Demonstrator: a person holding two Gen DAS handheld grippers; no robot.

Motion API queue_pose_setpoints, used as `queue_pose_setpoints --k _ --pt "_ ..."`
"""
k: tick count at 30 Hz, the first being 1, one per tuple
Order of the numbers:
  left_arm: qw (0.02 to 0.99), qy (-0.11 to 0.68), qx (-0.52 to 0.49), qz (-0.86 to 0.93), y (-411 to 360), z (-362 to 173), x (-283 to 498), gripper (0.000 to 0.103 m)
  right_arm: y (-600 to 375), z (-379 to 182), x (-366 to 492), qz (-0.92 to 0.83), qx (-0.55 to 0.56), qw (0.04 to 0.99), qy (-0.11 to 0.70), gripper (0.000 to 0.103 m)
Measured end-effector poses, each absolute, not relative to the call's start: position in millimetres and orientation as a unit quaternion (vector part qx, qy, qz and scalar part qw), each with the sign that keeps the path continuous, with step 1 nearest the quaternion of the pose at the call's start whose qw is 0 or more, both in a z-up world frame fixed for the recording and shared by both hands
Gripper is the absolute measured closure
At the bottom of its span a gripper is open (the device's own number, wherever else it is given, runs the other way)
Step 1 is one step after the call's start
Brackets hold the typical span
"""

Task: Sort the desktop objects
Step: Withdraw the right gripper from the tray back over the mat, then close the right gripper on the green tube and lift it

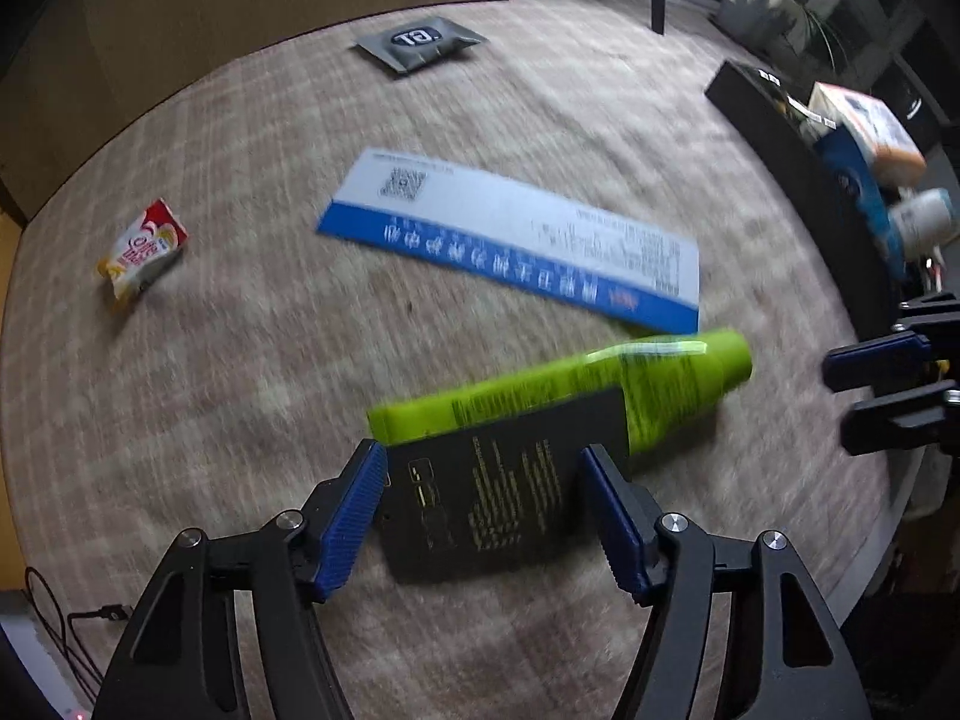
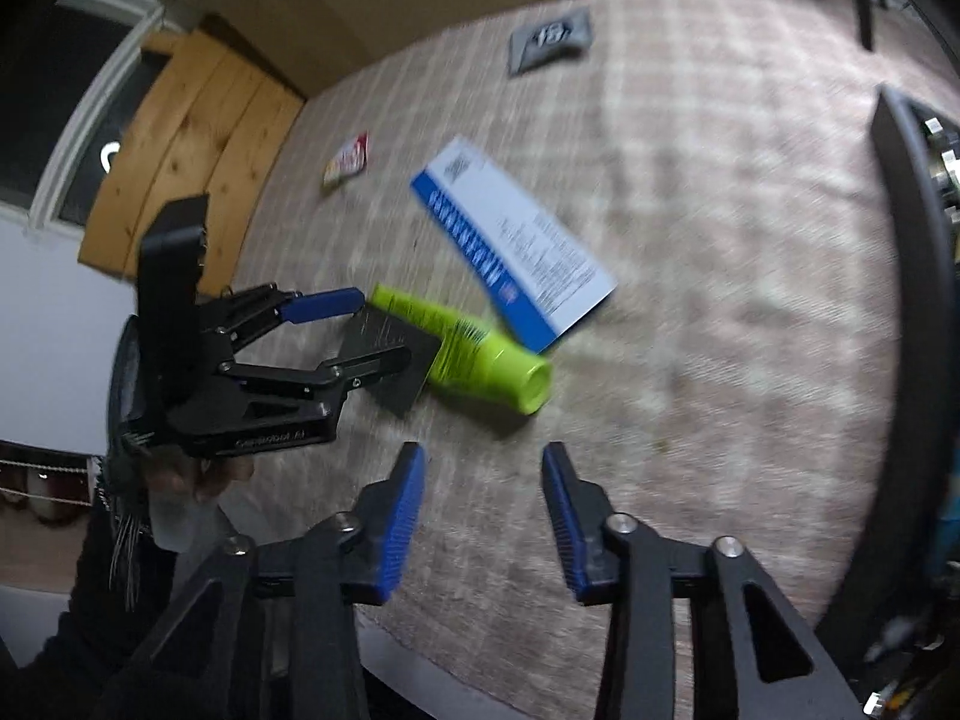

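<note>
1. The left tongs [image 1: 483, 516] pointed steeply down over the desk [image 1: 240, 396], which was covered by a pale checked cloth.
2. A black flat pack [image 1: 498, 498] with yellowish print, too blurred to read, lay between the blue pads [image 1: 354, 522]. The left pad seemed to touch its edge, and whether the right pad pressed on it I could not tell.
3. The black pack lay partly over a lime-green tube [image 1: 660, 384], which rested on its side on the cloth. Its label was too blurred to read.
4. Just behind the tube lay a long white and blue box [image 1: 516, 234] with a QR code and a row of white characters on the blue band.
5. Further left was a small red and yellow sachet [image 1: 141, 249], and its writing was not readable.
6. Near the far edge lay a grey pouch [image 1: 420, 42] with a dark oval logo of white letters that I could not read with certainty.
7. At the right edge stood a black tray [image 1: 774, 126] with boxes inside.
8. The right tongs [image 2: 483, 516] were open with nothing between the pads, above bare cloth near the tube's cap end.
9. In the right wrist view a hand [image 2: 198, 480] held the left tongs by the handle.
</note>
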State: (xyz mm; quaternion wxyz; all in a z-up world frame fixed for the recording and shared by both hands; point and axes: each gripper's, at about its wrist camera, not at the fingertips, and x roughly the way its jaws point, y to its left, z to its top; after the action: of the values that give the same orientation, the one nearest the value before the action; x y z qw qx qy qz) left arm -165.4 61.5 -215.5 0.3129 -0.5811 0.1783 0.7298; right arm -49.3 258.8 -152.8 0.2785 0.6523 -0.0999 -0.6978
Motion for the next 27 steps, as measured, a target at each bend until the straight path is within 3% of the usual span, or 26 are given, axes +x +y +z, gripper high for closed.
queue_pose_setpoints --k 11,15,27 --pt "0.320 0.155 -0.567 0.743 55 -196 -168 0.033 224 -195 -58 -0.670 0.681 0.278 -0.098 0.076" --pt "0.322 0.153 -0.585 0.729 69 -209 -185 0.033 229 -206 -65 -0.667 0.687 0.264 -0.117 0.083" --pt "0.369 0.143 -0.603 0.693 79 -216 -133 0.033 244 -197 -104 -0.693 0.664 0.243 -0.140 0.084"
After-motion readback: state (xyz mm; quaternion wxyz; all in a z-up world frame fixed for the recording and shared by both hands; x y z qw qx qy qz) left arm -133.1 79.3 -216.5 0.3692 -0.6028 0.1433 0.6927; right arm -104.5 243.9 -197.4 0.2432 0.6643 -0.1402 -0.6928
